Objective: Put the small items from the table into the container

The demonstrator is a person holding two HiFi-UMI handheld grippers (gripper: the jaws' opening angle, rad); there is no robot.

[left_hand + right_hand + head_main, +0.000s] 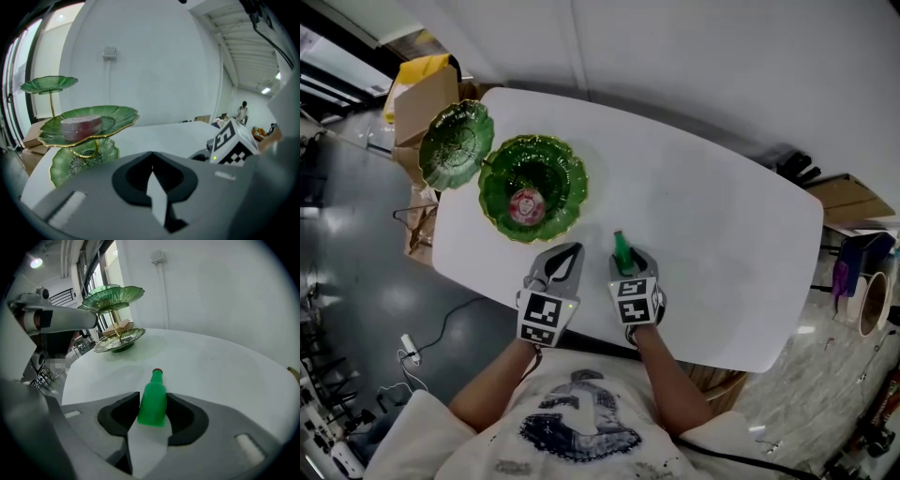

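A small green bottle (153,401) with a red cap lies between the jaws of my right gripper (152,414), and both pads press its sides. In the head view the green bottle (622,251) sticks out of the right gripper (625,266) near the white table's front edge (694,356). My left gripper (565,258) hovers beside it, shut and empty, its tips meeting in the left gripper view (152,171). The green leaf-shaped tiered stand (558,169) stands at the far left. A round pink item (527,206) rests on one of its tiers.
The stand's upper dish (457,143) overhangs the table's left end. A cardboard box and a yellow bag (422,94) stand behind it on the floor. More boxes (848,197) and a tape roll (872,305) lie off the right end.
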